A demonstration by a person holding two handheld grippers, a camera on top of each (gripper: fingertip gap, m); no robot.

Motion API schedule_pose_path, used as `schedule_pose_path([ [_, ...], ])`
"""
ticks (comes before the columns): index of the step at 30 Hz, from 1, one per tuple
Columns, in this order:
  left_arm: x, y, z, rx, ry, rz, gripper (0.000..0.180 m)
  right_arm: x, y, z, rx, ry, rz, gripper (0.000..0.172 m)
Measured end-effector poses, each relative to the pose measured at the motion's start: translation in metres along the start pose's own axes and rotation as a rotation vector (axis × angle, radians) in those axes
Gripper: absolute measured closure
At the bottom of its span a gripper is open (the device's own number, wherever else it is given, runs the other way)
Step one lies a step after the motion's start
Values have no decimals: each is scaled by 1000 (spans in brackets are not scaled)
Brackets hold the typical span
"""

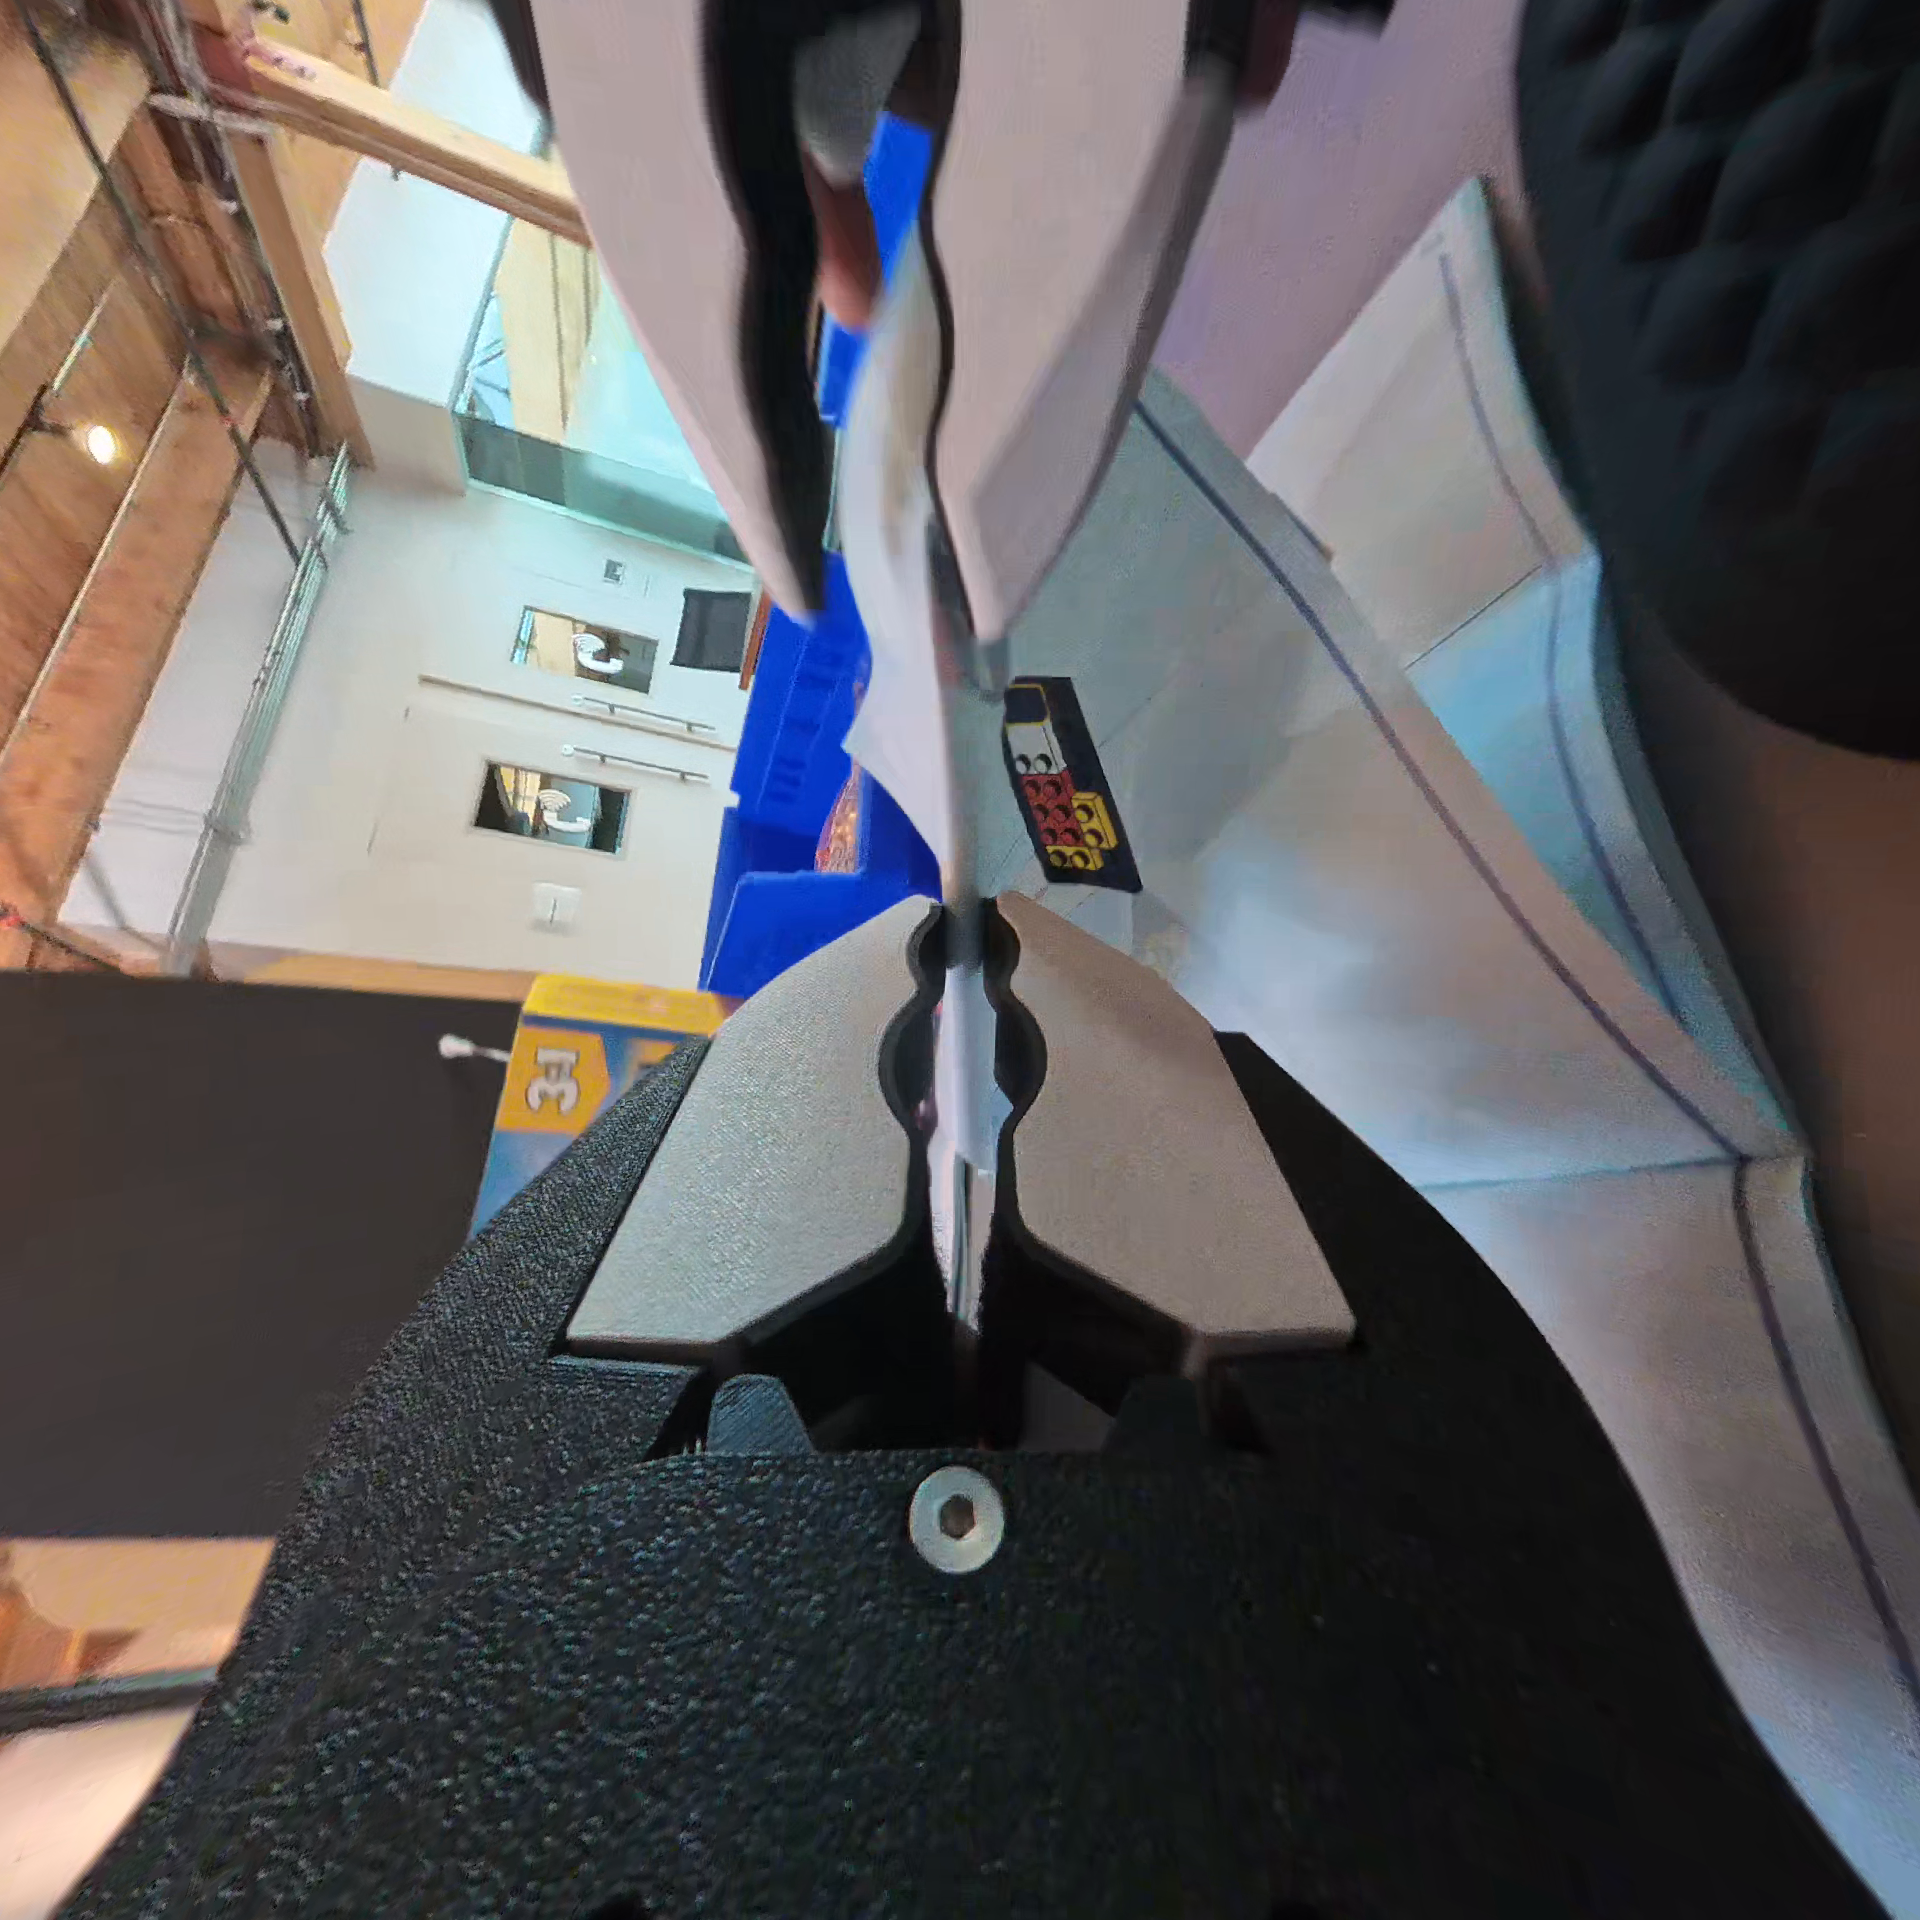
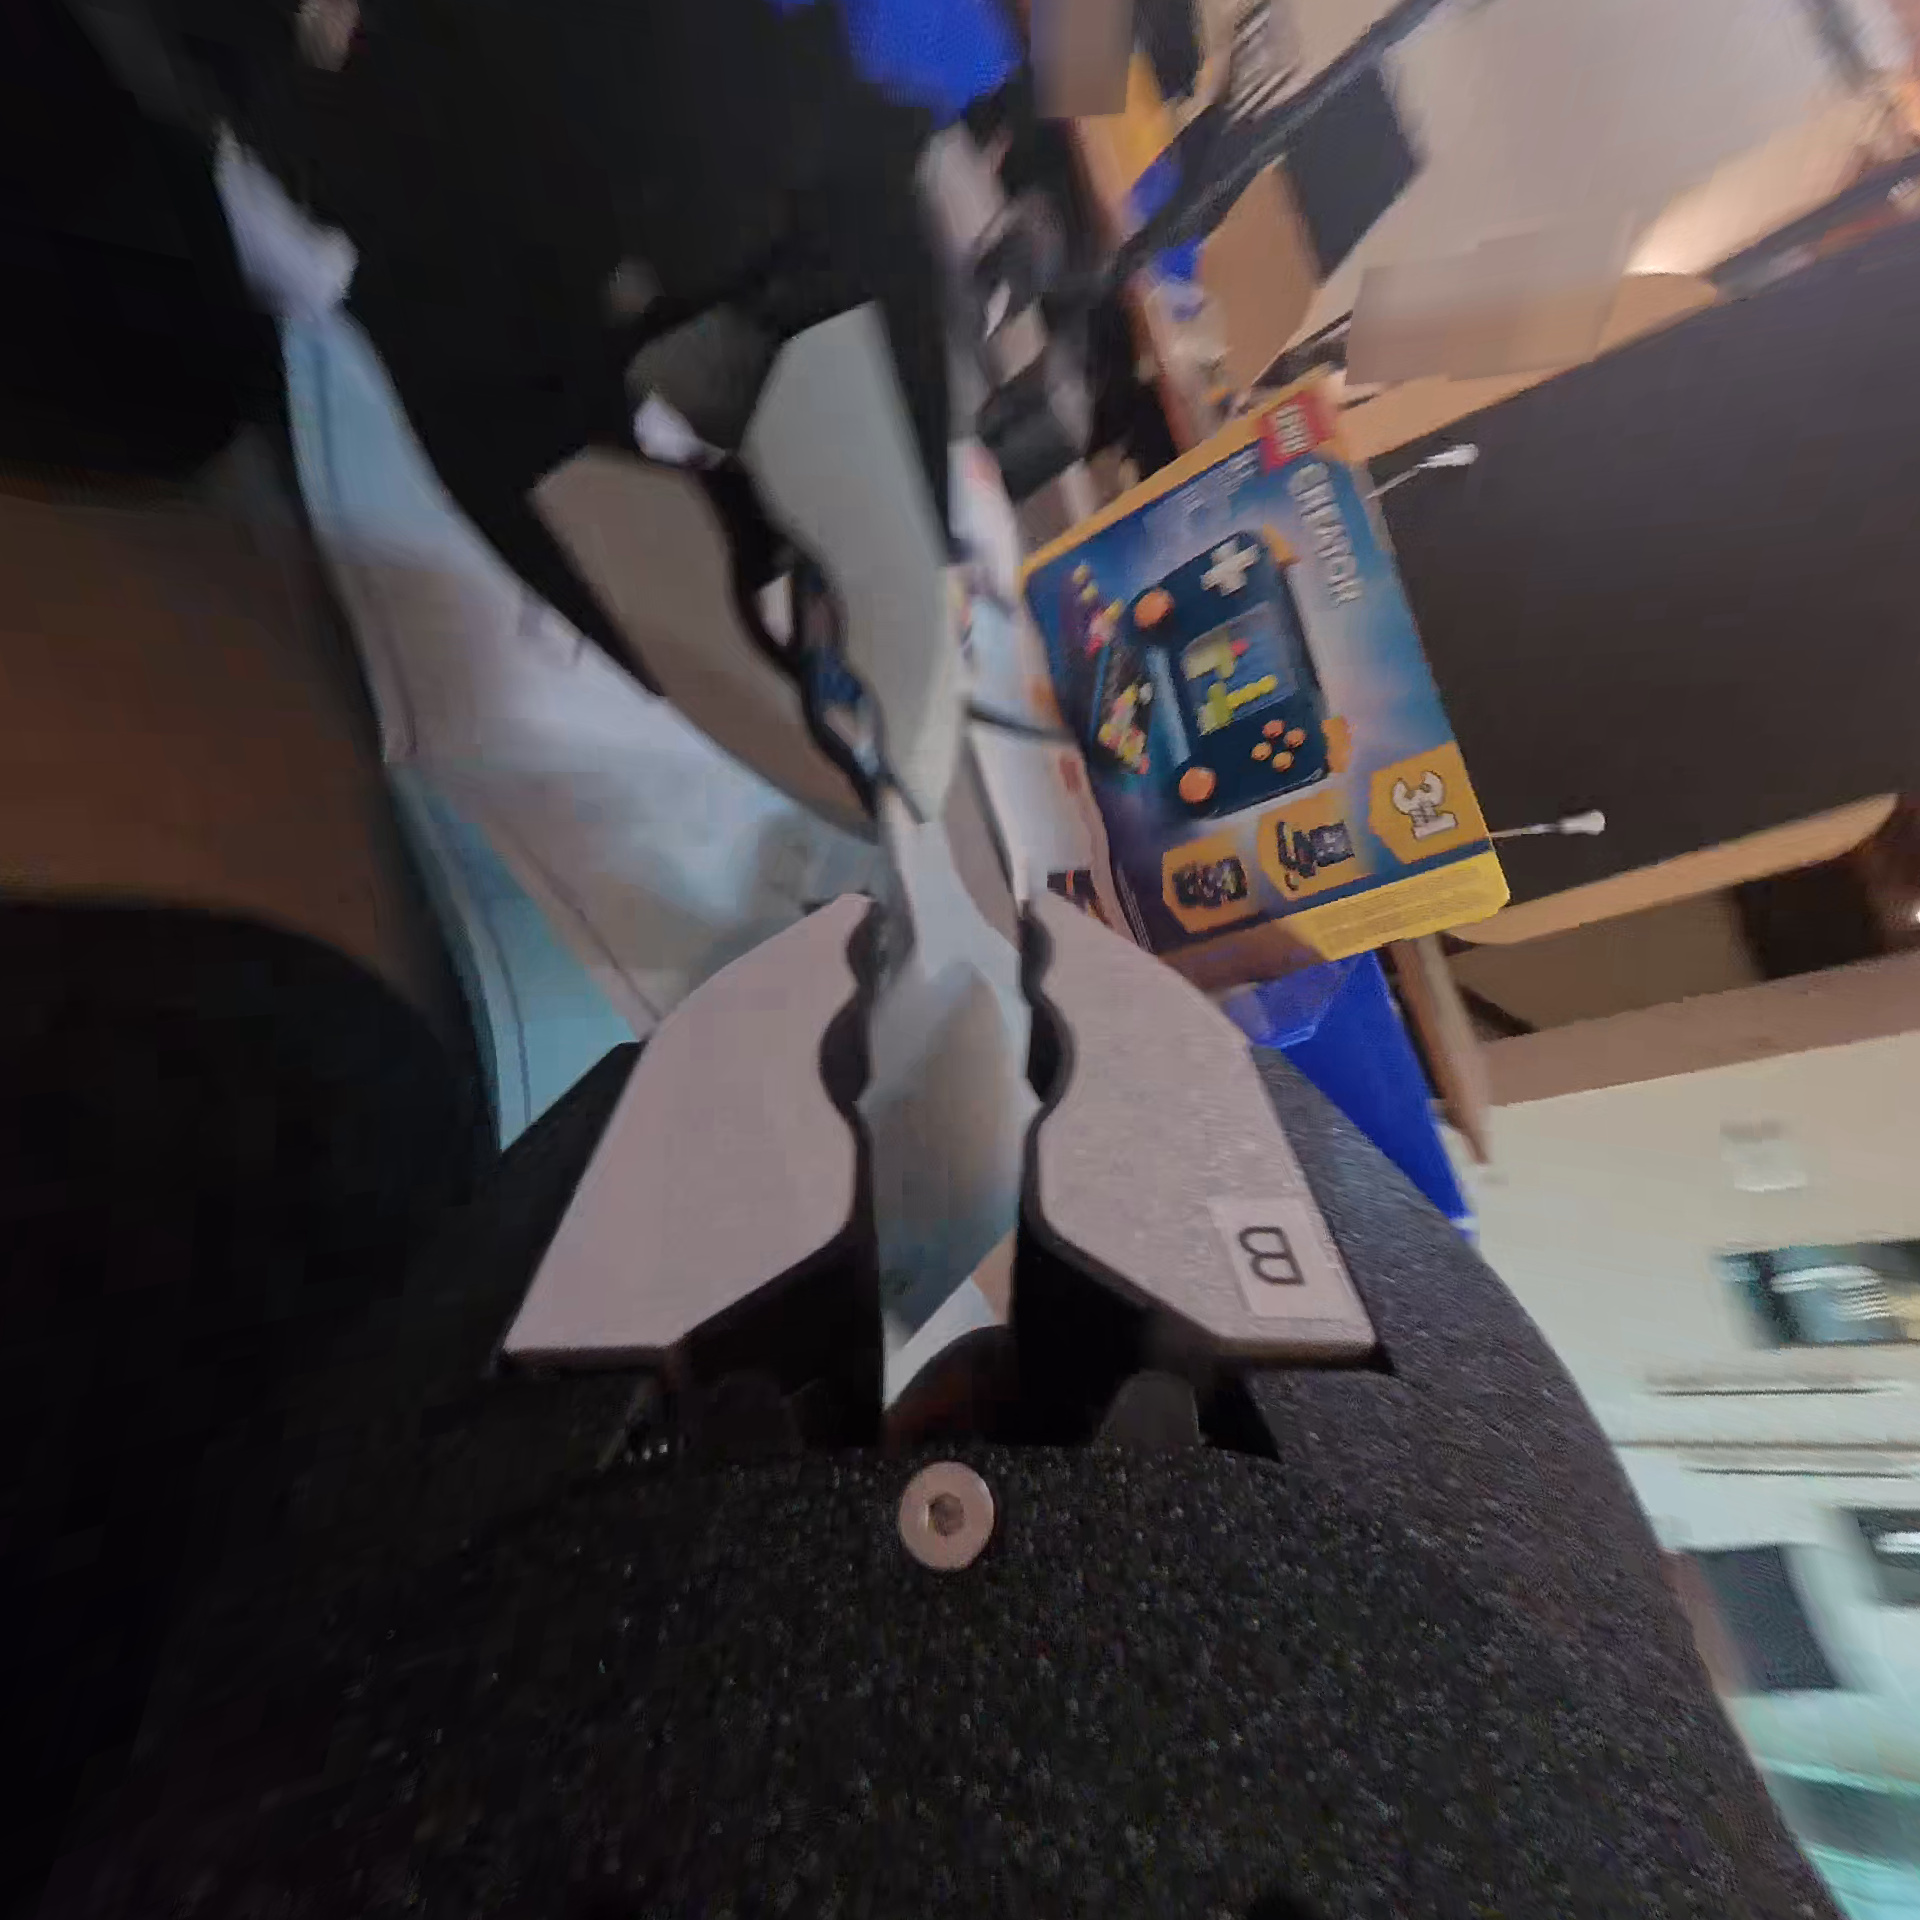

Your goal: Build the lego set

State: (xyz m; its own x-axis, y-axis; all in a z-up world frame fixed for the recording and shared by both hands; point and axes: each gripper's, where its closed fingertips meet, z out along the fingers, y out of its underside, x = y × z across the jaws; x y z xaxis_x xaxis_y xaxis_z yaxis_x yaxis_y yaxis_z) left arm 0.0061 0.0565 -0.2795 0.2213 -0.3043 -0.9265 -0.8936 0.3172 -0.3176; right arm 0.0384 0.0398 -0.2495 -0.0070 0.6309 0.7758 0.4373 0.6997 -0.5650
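Observation:
In the left wrist view my left gripper (image 1: 966, 935) is shut on the edge of a thin white paper bag (image 1: 894, 582), which runs up out of its tips. My right gripper (image 1: 899, 623) comes down from the top of that view and holds the same bag from the other end. In the right wrist view the white bag (image 2: 951, 997) fills the space between the pads of my right gripper (image 2: 951, 925), which close on it. The left gripper (image 2: 883, 800) shows just beyond, tips towards mine. This view is blurred.
A small brick build in red, yellow and white on a black plate (image 1: 1070, 790) lies on the white mat (image 1: 1455, 883). Blue bins (image 1: 800, 727) stand behind it. A yellow and blue toy box (image 2: 1268, 707) stands by a black panel (image 2: 1662, 571). A person's dark clothing (image 1: 1745, 312) is at the right. About 5 cm separates my left fingertips from my right.

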Motion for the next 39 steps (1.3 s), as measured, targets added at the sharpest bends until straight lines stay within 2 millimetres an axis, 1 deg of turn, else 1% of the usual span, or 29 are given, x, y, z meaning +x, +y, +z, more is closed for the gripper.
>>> schedule_pose_path([
  [2,-10,10,-9,-2,-40,-90,175,19,-10,-8,156,27,328,108],
  [3,-15,15,-13,-3,-56,-134,175,26,-11,-11,220,11,522,98],
  [4,-18,18,-17,-1,-67,-172,175,29,-12,-12,281,-37,709,93],
  [5,-21,20,-21,2,-76,-200,175,29,-13,-12,330,-84,875,93],
  [6,-22,22,-23,0,-82,-211,175,28,-15,-11,366,-128,996,95],
  [8,-22,25,-25,-14,-92,-208,175,21,-24,-6,399,-200,1107,102],
  [9,-21,26,-26,-19,-94,-208,175,16,-29,-4,400,-231,1101,106],
  [11,-21,27,-27,-23,-92,-213,175,8,-37,-1,390,-253,1025,127],
  [13,-22,27,-28,-25,-95,-224,172,7,-48,-3,426,-217,906,171],
  [15,-27,31,-34,-33,-90,-296,161,10,-52,-2,402,-98,733,172],
  [16,-33,36,-40,-35,-91,-404,152,8,-57,-2,386,-63,624,172],
  [18,-43,39,-59,40,-22,-752,136,1,-70,-1,362,-20,430,172],
  [20,-61,31,-85,210,50,-1159,121,-14,-82,6,339,-48,311,172],
  [21,-72,27,-98,304,70,-1348,116,-22,-87,11,328,-73,276,172],
  [22,-79,28,-110,361,73,-1513,116,-29,-92,16,325,-94,248,172],
  [23,-81,32,-117,368,71,-1628,116,-36,-97,21,322,-111,222,172],
  [24,-77,36,-122,336,73,-1690,112,-43,-101,26,315,-129,191,172],
  [27,-54,42,-129,139,96,-1761,108,-62,-109,43,261,-184,125,171],
  [28,-47,39,-130,105,123,-1770,103,-67,-111,47,248,-197,112,171],
  [29,-41,39,-131,65,145,-1776,101,-69,-114,51,239,-195,95,171],
  [30,-34,43,-132,17,150,-1767,103,-71,-117,54,233,-187,68,171],
  [31,-28,49,-132,-29,146,-1748,114,-73,-121,57,231,-186,40,171],
  [32,-25,53,-133,-40,147,-1732,140,-78,-125,58,232,-199,19,171],
  [33,-25,53,-134,-12,146,-1716,174,-85,-128,60,233,-234,16,171],
  [34,-26,57,-137,-6,128,-1703,178,-93,-128,60,223,-289,30,167],
  [35,-24,66,-140,-46,101,-1677,180,-96,-127,60,210,-334,66,154],
  [37,-18,89,-151,-158,44,-1611,180,-96,-119,55,183,-443,200,124],
  [38,-14,97,-156,-208,36,-1583,179,-92,-111,53,164,-505,289,121],
  [39,-8,104,-160,-265,38,-1555,179,-85,-101,53,152,-549,381,126],
])
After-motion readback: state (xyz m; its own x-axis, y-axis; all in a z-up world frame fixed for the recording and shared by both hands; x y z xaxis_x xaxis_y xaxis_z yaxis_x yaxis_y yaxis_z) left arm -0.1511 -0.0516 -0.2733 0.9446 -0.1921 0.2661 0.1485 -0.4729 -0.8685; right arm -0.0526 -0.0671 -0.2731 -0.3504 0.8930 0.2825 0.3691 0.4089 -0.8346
